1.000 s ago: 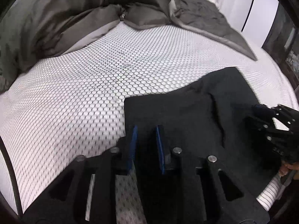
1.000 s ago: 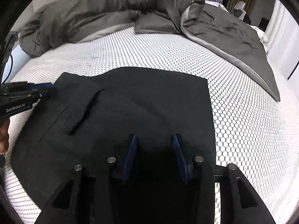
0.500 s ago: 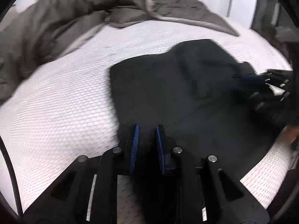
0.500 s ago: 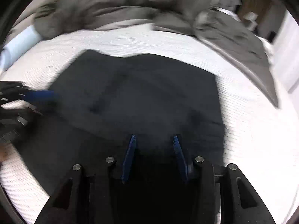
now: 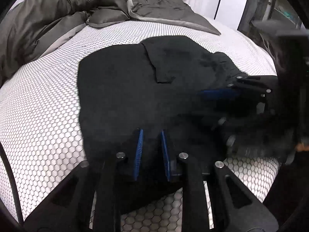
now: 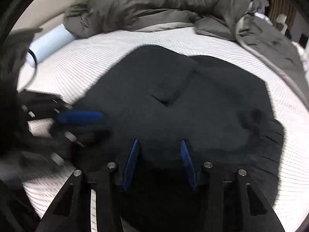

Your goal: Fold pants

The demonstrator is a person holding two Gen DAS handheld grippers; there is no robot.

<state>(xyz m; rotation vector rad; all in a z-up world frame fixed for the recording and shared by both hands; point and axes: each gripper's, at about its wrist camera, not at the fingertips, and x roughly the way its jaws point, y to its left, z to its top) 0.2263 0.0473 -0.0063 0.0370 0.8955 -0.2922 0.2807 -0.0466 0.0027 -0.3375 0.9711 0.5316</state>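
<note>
Black pants lie folded on the white honeycomb mattress, with a folded flap edge across the top layer. My left gripper is at the pants' near edge, shut on black cloth pinched between its blue pads. In the right wrist view the pants fill the middle. My right gripper sits over their near edge; its jaws are opening, with dark cloth still between the pads. Each gripper shows in the other's view: the right gripper at the right, the left gripper blurred at the left.
A rumpled grey duvet is heaped along the far side of the bed, also the duvet in the right view. A pale blue cylinder lies at the far left. Bare mattress surrounds the pants; its edge drops off near the right.
Both grippers have swept across the bed with the cloth and now sit closer together. The pants have gone from a wide flat spread to a more compact folded shape.
</note>
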